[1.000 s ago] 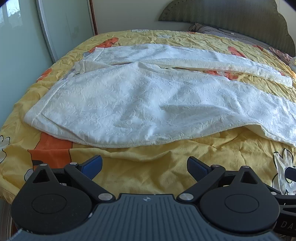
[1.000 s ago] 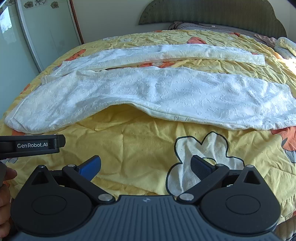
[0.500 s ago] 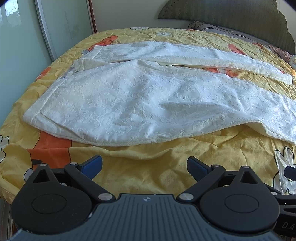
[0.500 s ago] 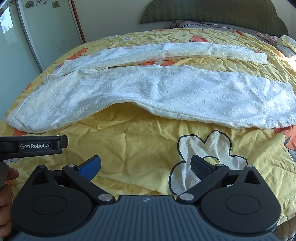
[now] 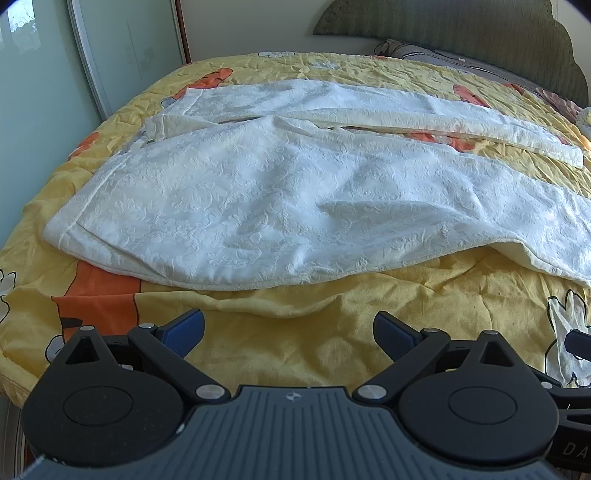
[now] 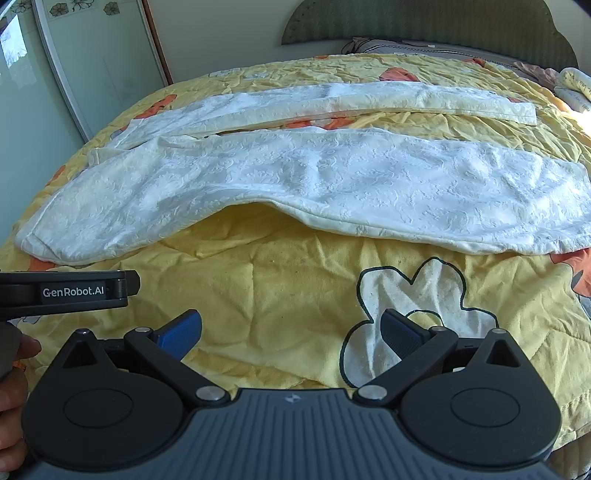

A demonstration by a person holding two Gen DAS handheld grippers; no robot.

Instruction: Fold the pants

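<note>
On the crumpled yellow quilt (image 5: 295, 332), embossed white pants (image 5: 277, 206) lie spread; left gripper (image 5: 288, 330) and right gripper (image 6: 291, 330) gape empty.

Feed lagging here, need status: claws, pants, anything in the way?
Left claw open, empty. Right claw open, empty, short of the cloth. White pants spread flat on yellow quilt, legs apart, unfolded. Nothing blocking the near edge.

Yellow cartoon quilt (image 5: 332, 332) meets a green headboard (image 6: 424, 22).

Left gripper (image 5: 288, 330) and right gripper (image 6: 290, 330) apparently hover, jaws spread.
</note>
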